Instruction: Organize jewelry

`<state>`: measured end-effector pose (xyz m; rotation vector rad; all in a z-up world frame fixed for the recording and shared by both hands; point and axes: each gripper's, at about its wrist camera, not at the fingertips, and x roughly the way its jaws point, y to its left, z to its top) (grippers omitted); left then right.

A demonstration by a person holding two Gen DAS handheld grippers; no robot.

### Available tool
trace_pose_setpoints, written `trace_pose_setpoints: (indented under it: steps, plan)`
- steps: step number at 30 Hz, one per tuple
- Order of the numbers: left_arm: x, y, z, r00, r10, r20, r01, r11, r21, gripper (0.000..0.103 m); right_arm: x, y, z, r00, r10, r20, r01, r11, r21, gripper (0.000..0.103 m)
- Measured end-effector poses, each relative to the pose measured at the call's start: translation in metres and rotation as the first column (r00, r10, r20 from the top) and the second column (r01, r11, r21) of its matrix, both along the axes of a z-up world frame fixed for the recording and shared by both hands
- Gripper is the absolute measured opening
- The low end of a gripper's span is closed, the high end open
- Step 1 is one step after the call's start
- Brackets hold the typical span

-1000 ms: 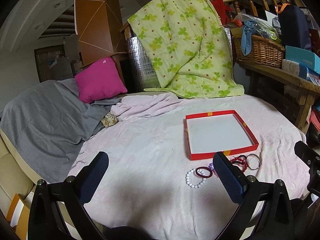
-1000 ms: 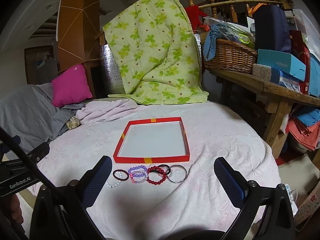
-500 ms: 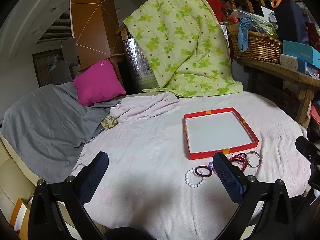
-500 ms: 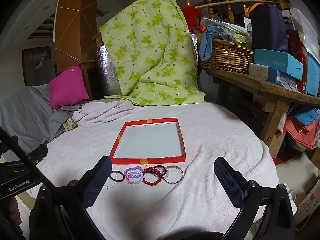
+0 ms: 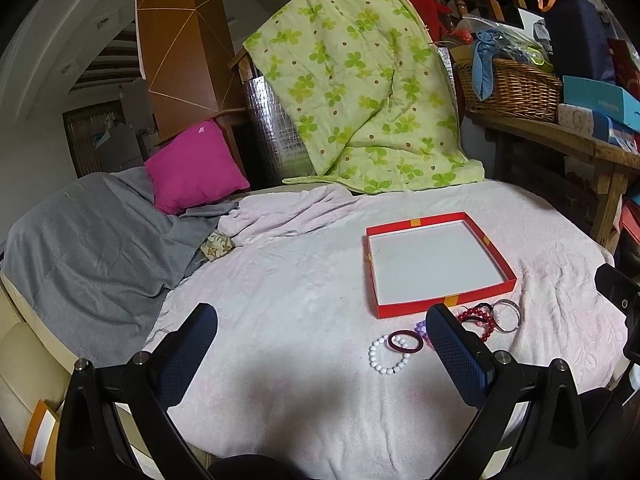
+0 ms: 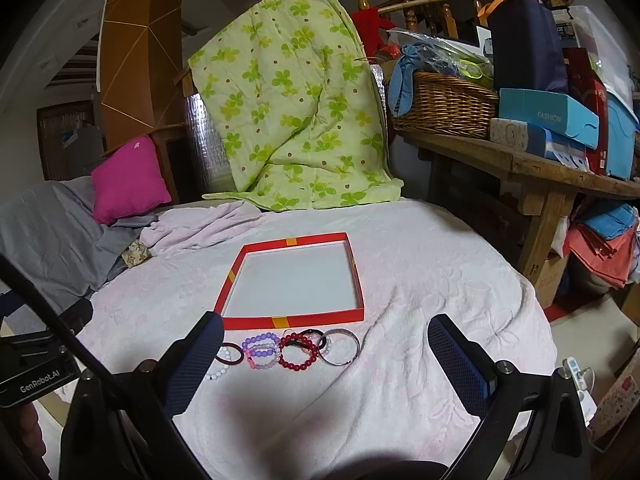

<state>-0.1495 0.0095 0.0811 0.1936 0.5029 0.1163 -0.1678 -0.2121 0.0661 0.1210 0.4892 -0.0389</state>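
Left tongs point(image 5: 320, 344): spread apart, holding nothing.
Right tongs point(image 6: 326, 354): spread apart, holding nothing.
Tray point(image 6: 240, 264): red rim, white floor, on the pink blanket point(image 6: 420, 280).
Bracelets point(image 6: 298, 350): in a row just beside the tray's near edge.

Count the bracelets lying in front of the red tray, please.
At least 6, in a row: white beads, dark red band, purple beads, red beads, black band, silver bangle. Overlaps may hide more.

A pink-covered bed point(image 6: 420, 264) fills the foreground; far behind hangs a green floral quilt point(image 6: 288, 104), a wooden counter point(image 6: 520, 164) stands right, a magenta pillow point(image 6: 128, 178) left.
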Motion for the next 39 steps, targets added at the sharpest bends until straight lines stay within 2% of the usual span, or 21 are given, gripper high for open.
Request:
trace_pose_setpoints:
  steps: [18, 22, 27, 30, 33, 34, 38, 39]
  plan:
    - [0.012, 0.012, -0.011, 1.000, 0.002, -0.020, -0.003, 0.999, -0.033, 0.103, 0.011, 0.015, -0.003, 1.000, 0.018, -0.024, -0.018, 1.000, -0.022, 0.103]
    - [0.029, 0.018, -0.031, 0.996, -0.075, -0.054, 0.070, 0.994, -0.086, 0.103, 0.028, 0.003, -0.019, 0.996, 0.055, -0.077, -0.054, 0.998, 0.009, 0.103]
    - [0.058, 0.026, -0.079, 0.977, -0.147, -0.155, 0.129, 0.984, -0.125, 0.103, 0.057, -0.031, -0.065, 0.975, 0.130, -0.180, -0.113, 0.988, 0.105, 0.103]
    - [0.079, 0.031, -0.112, 0.955, -0.174, -0.241, 0.134, 0.976, -0.174, 0.103, 0.073, -0.046, -0.094, 0.956, 0.156, -0.249, -0.114, 0.978, 0.173, 0.090]
    - [0.092, 0.032, -0.134, 0.934, -0.208, -0.289, 0.146, 0.964, -0.222, 0.103, 0.088, -0.052, -0.118, 0.938, 0.192, -0.288, -0.128, 0.965, 0.228, 0.077]
    - [0.095, 0.032, -0.139, 0.929, -0.223, -0.296, 0.156, 0.960, -0.234, 0.103, 0.093, -0.051, -0.123, 0.933, 0.199, -0.300, -0.132, 0.964, 0.229, 0.075]
    - [0.108, 0.030, -0.151, 0.909, -0.285, -0.304, 0.211, 0.944, -0.255, 0.103, 0.119, -0.050, -0.146, 0.915, 0.210, -0.345, -0.129, 0.962, 0.243, 0.055]
    - [0.112, 0.029, -0.154, 0.905, -0.299, -0.304, 0.223, 0.939, -0.263, 0.103, 0.127, -0.051, -0.150, 0.914, 0.192, -0.358, -0.111, 0.966, 0.234, 0.054]
